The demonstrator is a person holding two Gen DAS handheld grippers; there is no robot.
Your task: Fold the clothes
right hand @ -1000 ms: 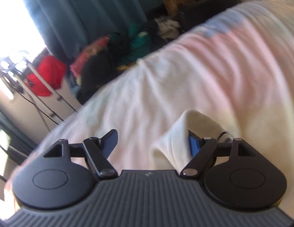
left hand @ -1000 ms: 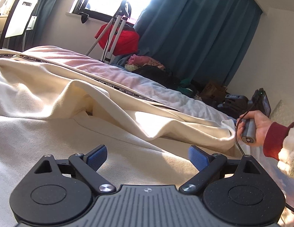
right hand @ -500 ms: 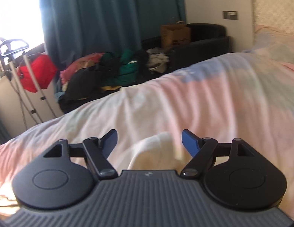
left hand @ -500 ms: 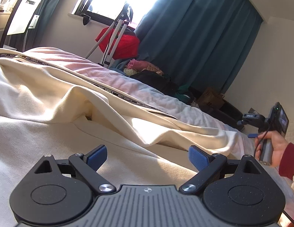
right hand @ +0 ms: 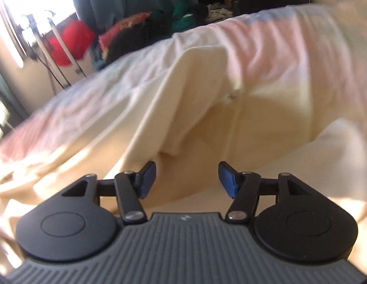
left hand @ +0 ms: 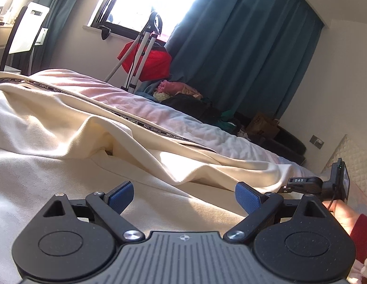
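A cream garment point(left hand: 72, 127) with a black lettered stripe point(left hand: 141, 123) lies rumpled across the bed. My left gripper point(left hand: 183, 197) hovers low over its flat near part, open, with nothing between the blue pads point(left hand: 119, 196). In the left wrist view, a hand in a red sleeve point(left hand: 363, 229) holds the other black gripper tool point(left hand: 325, 185) at the right edge. In the blurred right wrist view, my right gripper point(right hand: 187, 179) points down at a raised fold of the cream garment point(right hand: 195, 90). Its jaws are closing, and the pads point(right hand: 227, 181) press on nothing.
The bed's pink and white quilt point(left hand: 174, 120) runs along the far side. Beyond it stand a folded metal frame with red fabric point(left hand: 145, 56), a pile of clothes point(left hand: 183, 94), teal curtains point(left hand: 242, 47), a cardboard box point(left hand: 262, 125) and a white chair point(left hand: 25, 35).
My right gripper swung from the pink quilt down over the cream garment, and its fingers came closer together. The cuff that hung by its right pad a second ago is gone. My left gripper stayed put.
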